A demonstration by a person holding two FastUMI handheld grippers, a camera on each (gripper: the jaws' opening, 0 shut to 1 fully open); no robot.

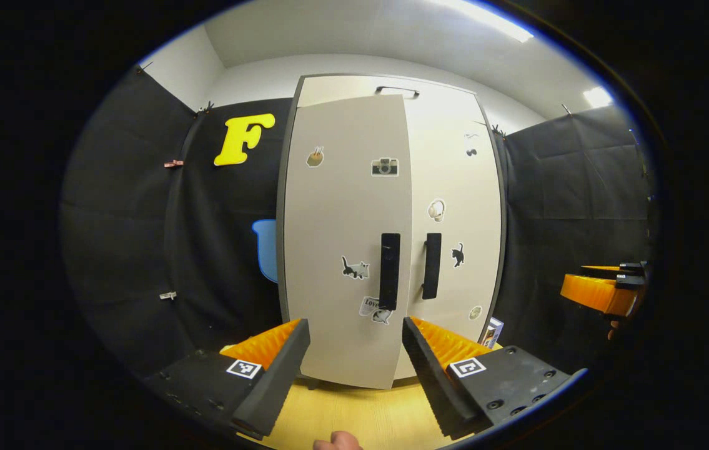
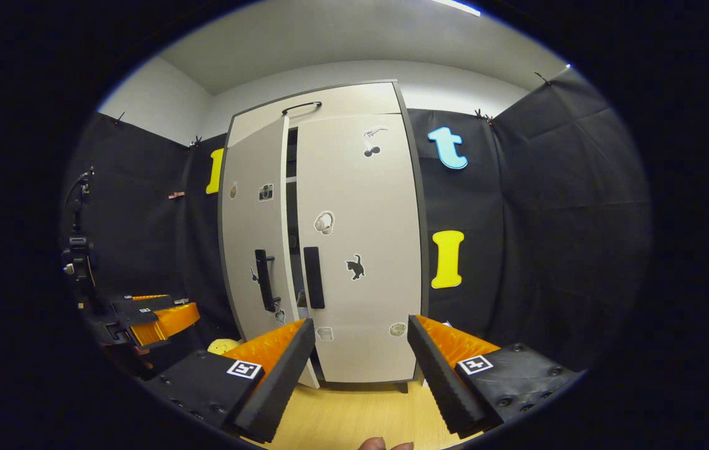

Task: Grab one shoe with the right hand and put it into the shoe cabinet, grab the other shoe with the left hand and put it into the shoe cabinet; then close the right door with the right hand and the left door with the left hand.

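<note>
The pale shoe cabinet (image 1: 454, 187) stands on the wooden floor, covered in small stickers. Its right door (image 2: 360, 250) is shut flat. Its left door (image 1: 345, 237) stands slightly ajar, swung out a little toward me, with a dark gap (image 2: 292, 206) beside it showing shelves. Each door has a black handle (image 1: 390, 270) (image 2: 312, 277). My left gripper (image 1: 354, 369) is open, in front of the left door's lower part, not touching it. My right gripper (image 2: 360, 369) is open, in front of the right door, holding nothing. No shoe is in sight.
The other gripper (image 1: 601, 290) shows at the right edge of the left gripper view, and the left one (image 2: 154, 319) at the left of the right gripper view. A yellow soft object (image 2: 224, 345) lies by the cabinet's left foot. Black cloth walls flank the cabinet.
</note>
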